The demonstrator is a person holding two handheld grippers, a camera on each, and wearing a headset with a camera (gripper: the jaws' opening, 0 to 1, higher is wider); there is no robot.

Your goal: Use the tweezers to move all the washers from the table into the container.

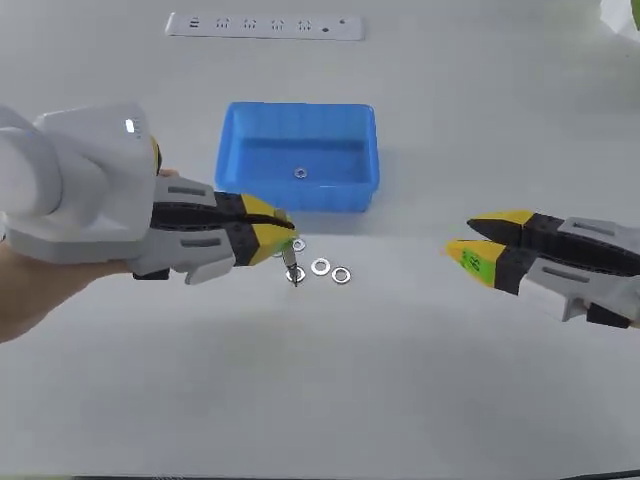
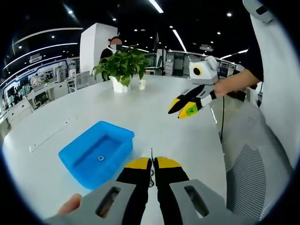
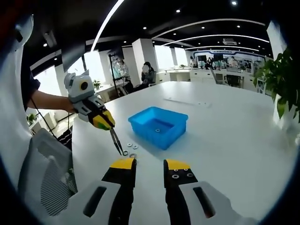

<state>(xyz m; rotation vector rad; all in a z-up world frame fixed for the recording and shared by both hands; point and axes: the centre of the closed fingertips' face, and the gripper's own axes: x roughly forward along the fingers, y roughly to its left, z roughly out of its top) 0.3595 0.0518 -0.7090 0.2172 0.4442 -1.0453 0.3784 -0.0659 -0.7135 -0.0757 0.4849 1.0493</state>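
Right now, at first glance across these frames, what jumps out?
The blue container sits mid-table with one washer already in it. Just in front, the left gripper is shut on the tweezers, tips pointing down into a few loose washers on the table. The right gripper hovers open off to the right, holding nothing.

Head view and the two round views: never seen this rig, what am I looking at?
No robot arm: a person holds a two-jaw gripper in each hand. The wide picture comes from a headset camera; each round one from a camera on a gripper. The left gripper is shut on tweezers, tips down among the washers on the white table. The right gripper is open, holding nothing. Behind sits a blue container with one washer inside, and a power strip.
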